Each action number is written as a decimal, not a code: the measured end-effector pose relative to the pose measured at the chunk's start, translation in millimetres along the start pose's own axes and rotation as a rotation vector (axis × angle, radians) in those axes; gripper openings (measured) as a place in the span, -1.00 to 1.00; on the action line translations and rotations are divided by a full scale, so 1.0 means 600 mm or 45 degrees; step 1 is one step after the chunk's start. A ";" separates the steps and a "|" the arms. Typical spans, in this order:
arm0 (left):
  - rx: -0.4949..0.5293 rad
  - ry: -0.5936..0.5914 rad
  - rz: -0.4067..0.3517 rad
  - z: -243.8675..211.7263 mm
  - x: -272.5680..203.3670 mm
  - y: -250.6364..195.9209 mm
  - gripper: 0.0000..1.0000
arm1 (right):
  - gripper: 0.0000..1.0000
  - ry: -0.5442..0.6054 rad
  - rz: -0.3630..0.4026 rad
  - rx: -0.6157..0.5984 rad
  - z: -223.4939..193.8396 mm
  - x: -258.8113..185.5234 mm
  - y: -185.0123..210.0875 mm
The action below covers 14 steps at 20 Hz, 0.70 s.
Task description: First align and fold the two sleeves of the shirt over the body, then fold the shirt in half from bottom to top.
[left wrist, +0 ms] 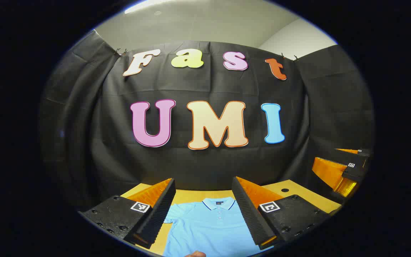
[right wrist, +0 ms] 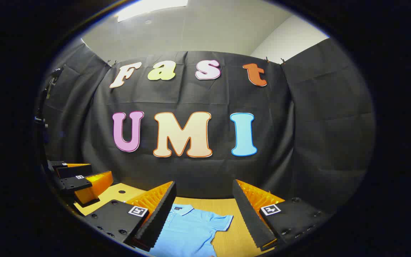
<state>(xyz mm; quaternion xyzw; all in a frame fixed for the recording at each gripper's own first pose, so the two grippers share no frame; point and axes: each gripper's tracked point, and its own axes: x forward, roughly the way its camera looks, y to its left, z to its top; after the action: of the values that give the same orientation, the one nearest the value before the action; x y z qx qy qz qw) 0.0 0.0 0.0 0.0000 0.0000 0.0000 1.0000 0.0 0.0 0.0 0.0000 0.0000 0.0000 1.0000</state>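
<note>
Left gripper view looks down past the left hand-held gripper [left wrist: 203, 210], whose two fingers are spread wide with nothing between them. A light blue shirt [left wrist: 209, 228] lies flat on the yellow desk [left wrist: 298, 194], just ahead of and below those fingers, collar on the far side. The right hand-held gripper [right wrist: 203, 214] is spread wide too and holds nothing. In the right gripper view the shirt [right wrist: 187, 232] lies below it, one short sleeve [right wrist: 221, 221] pointing out flat between the fingers.

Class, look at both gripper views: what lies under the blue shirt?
The blue shirt lies flat on a wooden table. Whatever sits beneath its fabric is covered.
</note>
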 end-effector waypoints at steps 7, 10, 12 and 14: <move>-0.007 0.008 0.020 -0.005 0.001 0.027 0.90 | 0.96 0.013 0.001 -0.007 -0.005 0.001 0.013; 0.001 0.006 0.024 -0.006 0.002 0.033 0.90 | 0.96 0.014 0.004 -0.003 -0.006 0.002 0.018; -0.003 0.005 0.026 -0.005 0.000 0.035 0.87 | 1.00 0.019 0.010 -0.008 -0.008 0.004 0.022; -0.003 0.000 0.024 -0.003 0.001 0.035 0.90 | 0.96 0.020 0.010 -0.011 -0.011 0.006 0.023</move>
<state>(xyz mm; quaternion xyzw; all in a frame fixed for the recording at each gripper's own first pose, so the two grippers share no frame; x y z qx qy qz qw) 0.8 20.8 -2.0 -0.0012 -0.0001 0.0095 1.0000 3.6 14.1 -6.6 -0.0042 0.0079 0.0038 1.0000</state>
